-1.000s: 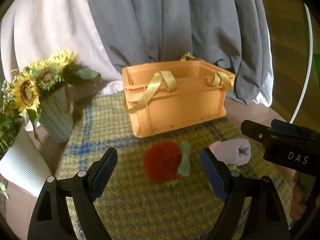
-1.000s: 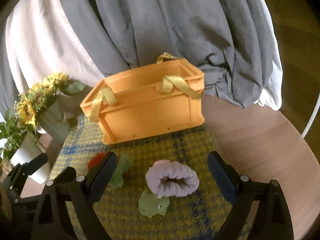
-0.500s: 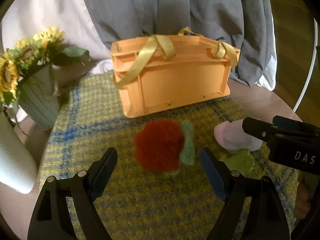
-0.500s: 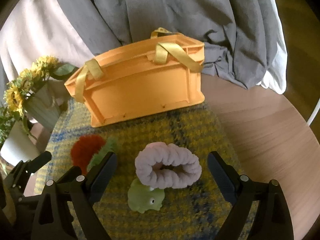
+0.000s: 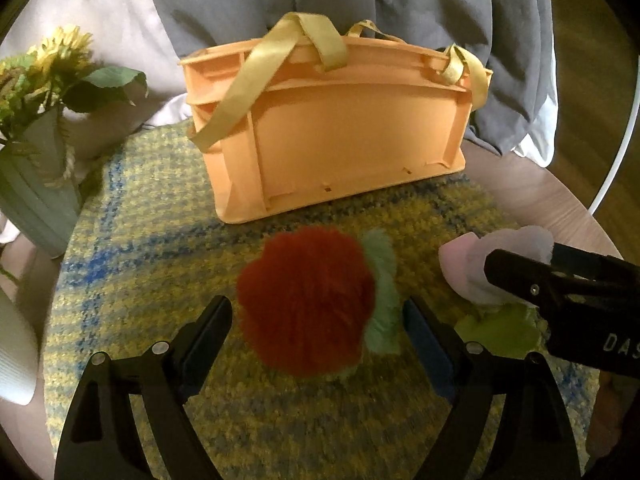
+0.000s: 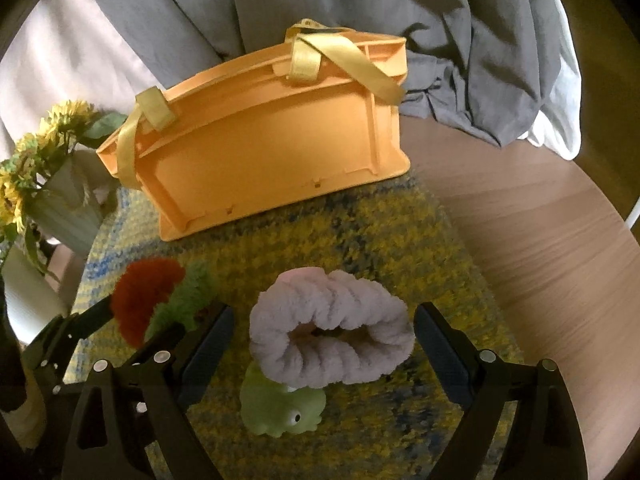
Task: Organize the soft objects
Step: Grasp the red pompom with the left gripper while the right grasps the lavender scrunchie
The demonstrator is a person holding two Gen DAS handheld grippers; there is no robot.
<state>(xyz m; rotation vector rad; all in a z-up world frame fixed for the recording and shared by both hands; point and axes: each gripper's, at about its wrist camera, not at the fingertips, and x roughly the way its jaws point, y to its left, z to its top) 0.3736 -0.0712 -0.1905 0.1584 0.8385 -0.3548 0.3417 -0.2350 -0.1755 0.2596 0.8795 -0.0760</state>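
Observation:
A fluffy red pompom toy (image 5: 304, 300) with a green fringe lies on the yellow-blue plaid mat (image 5: 132, 248). My left gripper (image 5: 316, 312) straddles it; its jaws are opening and the pads do not press the fur. A lilac plush scrunchie (image 6: 332, 332) lies between the fingers of my right gripper (image 6: 324, 320), which is open and clear of it. A small green frog toy (image 6: 284, 408) sits tucked under the scrunchie's near edge. Behind both stands the orange crate (image 6: 272, 152) with yellow strap handles. In the right wrist view the red pompom (image 6: 144, 296) sits at left.
A ribbed vase of sunflowers (image 5: 36, 184) and a white ribbed pot (image 5: 12, 360) stand at the mat's left edge. Grey and white cloth (image 5: 360, 0) hangs behind the crate. Bare round wooden tabletop (image 6: 540, 240) lies to the right, with a white hoop (image 5: 616, 140) beyond.
Both grippers have sunk and tipped down toward the mat. The red pompom and the scrunchie now loom larger and sit between the fingers. The crate's inside no longer shows.

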